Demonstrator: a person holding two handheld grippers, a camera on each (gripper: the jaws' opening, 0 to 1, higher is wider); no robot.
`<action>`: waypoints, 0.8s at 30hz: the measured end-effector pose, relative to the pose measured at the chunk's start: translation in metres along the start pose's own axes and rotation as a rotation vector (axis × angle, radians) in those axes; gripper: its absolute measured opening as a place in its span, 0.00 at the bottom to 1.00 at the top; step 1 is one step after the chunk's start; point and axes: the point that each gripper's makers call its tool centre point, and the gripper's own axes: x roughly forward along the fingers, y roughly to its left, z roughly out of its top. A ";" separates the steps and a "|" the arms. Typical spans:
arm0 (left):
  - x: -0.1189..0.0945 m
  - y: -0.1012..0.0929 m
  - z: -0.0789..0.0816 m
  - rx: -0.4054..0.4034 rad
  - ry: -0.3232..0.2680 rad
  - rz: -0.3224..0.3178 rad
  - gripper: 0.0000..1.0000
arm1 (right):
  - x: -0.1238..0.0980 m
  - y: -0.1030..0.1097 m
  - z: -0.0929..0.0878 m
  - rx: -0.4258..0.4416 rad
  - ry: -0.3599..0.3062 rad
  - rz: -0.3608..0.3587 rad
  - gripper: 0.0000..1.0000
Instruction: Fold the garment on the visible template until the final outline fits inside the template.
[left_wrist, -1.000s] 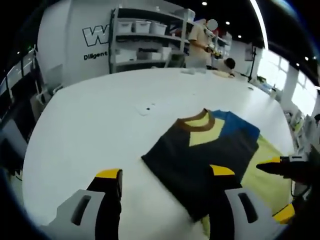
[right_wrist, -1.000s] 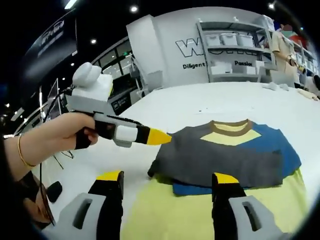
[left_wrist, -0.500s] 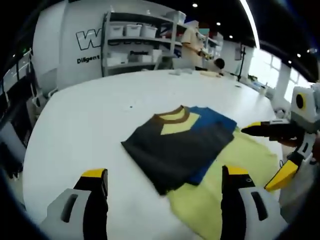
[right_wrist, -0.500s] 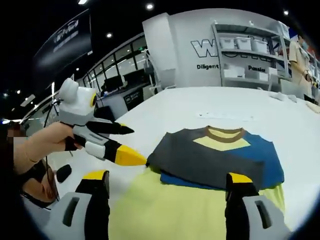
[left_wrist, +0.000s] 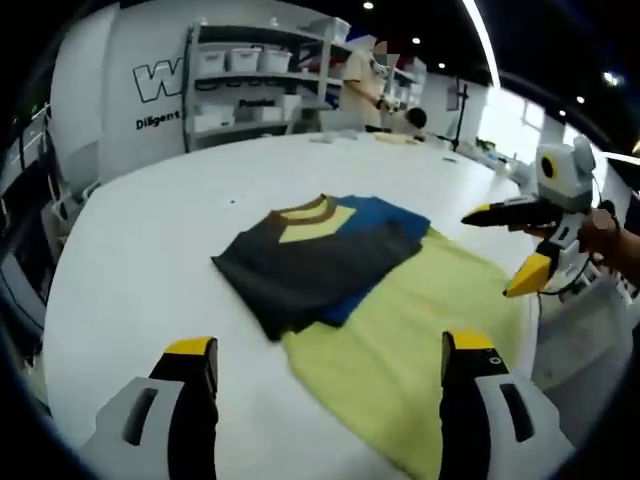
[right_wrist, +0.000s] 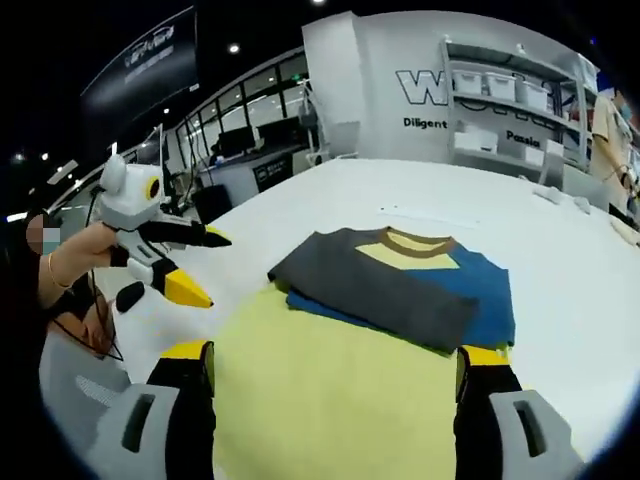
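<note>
Both pairs of my jaws stand wide apart with nothing between them, held above the white counter. From my left gripper view, the folded garment lies flat with its grey side up, blue showing at its far and near edges and a brown collar with a yellow patch below it. It rests on the far end of the yellow template, partly overhanging it onto the counter. My right gripper shows off to the right there, held in a hand, jaws parted over the template's edge. From my right gripper view, the garment sits beyond the template, and my left gripper hangs at the left, jaws apart. Shelving with white bins and a person stand beyond the counter in the left gripper view.
</note>
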 end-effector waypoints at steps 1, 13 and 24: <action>-0.004 -0.005 -0.002 0.004 0.000 -0.002 0.91 | -0.004 -0.005 -0.004 0.008 0.005 -0.004 0.99; -0.026 -0.015 -0.039 -0.010 0.072 0.039 0.82 | -0.046 -0.033 -0.039 -0.005 0.086 0.036 0.99; -0.040 -0.047 -0.079 -0.090 0.153 0.015 0.70 | -0.066 -0.049 -0.083 0.028 0.163 0.011 0.94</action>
